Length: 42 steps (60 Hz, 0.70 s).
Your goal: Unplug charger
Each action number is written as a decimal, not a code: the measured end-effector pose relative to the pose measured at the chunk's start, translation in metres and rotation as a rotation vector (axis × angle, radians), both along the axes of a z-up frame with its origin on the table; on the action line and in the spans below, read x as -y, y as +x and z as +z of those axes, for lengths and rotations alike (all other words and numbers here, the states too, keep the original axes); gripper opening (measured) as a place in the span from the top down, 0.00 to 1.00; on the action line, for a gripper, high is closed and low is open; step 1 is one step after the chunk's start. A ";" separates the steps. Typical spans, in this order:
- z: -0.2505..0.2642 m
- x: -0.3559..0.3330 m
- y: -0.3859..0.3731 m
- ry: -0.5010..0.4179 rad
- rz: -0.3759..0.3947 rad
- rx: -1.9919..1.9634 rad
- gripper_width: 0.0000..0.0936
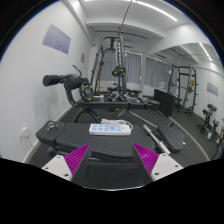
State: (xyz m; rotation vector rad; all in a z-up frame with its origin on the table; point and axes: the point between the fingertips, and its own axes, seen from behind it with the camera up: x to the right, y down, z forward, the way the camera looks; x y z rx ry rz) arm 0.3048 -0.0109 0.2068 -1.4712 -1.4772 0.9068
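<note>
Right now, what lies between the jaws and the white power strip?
Only bare dark surface, as the gripper view shows. The power strip lies just ahead of the open jaws, and a black cable runs beside it, clear of that stretch.

The gripper (110, 160), its jaws wide apart with purple pads (76, 158) showing, points at a white power strip (109, 128) lying on a black padded bench (75, 135), beyond which stand dark metal gym racks (115, 65).
</note>
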 end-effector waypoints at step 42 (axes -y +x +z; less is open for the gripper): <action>-0.103 -0.026 -0.209 -0.023 -0.007 -0.030 0.08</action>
